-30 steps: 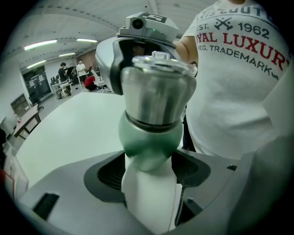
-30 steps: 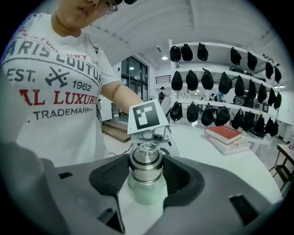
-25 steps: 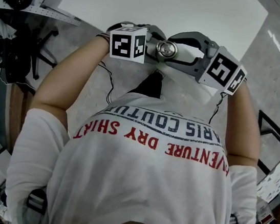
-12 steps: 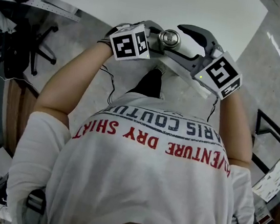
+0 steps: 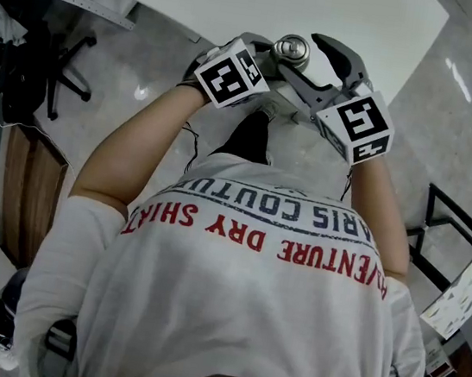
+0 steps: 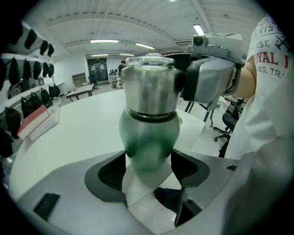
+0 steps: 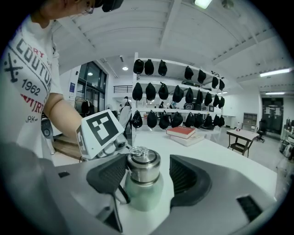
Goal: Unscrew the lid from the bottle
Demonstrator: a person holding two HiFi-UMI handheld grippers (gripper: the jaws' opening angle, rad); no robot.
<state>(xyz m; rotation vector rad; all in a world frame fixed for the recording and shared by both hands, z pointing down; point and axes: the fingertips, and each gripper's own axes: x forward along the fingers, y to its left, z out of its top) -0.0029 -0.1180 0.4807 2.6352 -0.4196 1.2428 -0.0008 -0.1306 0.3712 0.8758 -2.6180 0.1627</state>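
Nearest the head camera: white T-shirt (image 5: 236, 314), soft knit, printed in red "DRY SHIRT" and, in dark letters, a partly hidden "COUTU".

Both grippers meet just in front of the chest, above the near edge of the white table (image 5: 245, 2). Each carries a white marker cube with black squares.

Left gripper (image 6: 148, 163): grey moulded shell, black ribbed pads. Jaws stand wide and clamp the bottle (image 6: 149, 137) by its body, which is pale green, matte and round-shouldered.

Lid (image 7: 143, 167): brushed steel, cylindrical, with a small ring on top, seated on the bottle's neck.

Right gripper (image 7: 147, 172): jaws have just been opening. The lid stands between them with a gap at the right-hand pad; the other pad is close against it, contact unclear.

In the left gripper view, the right gripper's grey body covers the scene behind the lid.

Table top is smooth and bare near the grippers. Farther along it lies a stack of books (image 7: 183, 133), the top one red. A black office chair (image 5: 51, 79) stands on the glossy grey floor.

Far wall: rows of black rounded items (image 7: 174, 94) on a rack, kind not discernible.
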